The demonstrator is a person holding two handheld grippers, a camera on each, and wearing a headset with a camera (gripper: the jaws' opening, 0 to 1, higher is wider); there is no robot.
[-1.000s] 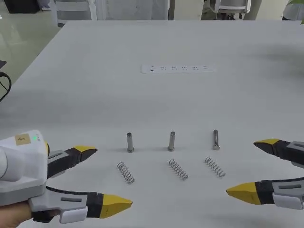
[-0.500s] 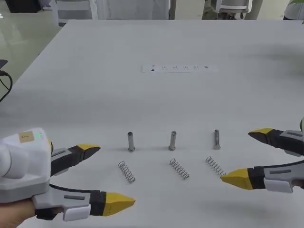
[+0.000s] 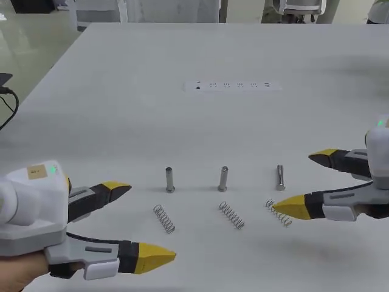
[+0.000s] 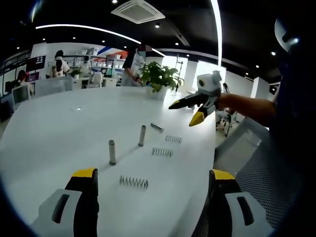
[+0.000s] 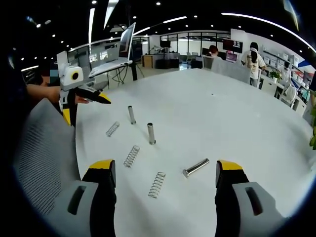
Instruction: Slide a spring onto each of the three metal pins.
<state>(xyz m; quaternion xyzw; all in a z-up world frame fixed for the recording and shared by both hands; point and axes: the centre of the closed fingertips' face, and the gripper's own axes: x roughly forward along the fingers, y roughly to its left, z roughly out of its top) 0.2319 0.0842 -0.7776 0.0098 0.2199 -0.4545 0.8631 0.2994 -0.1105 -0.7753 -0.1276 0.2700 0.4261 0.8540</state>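
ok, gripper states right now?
Left gripper: open, holding nothing.
Right gripper: open, holding nothing, beside the rightmost spring.

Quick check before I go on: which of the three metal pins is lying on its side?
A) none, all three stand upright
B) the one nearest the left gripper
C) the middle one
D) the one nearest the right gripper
D: in the right gripper view, the near pin by the right gripper lies flat on the table, while the middle pin and the far pin stand upright.
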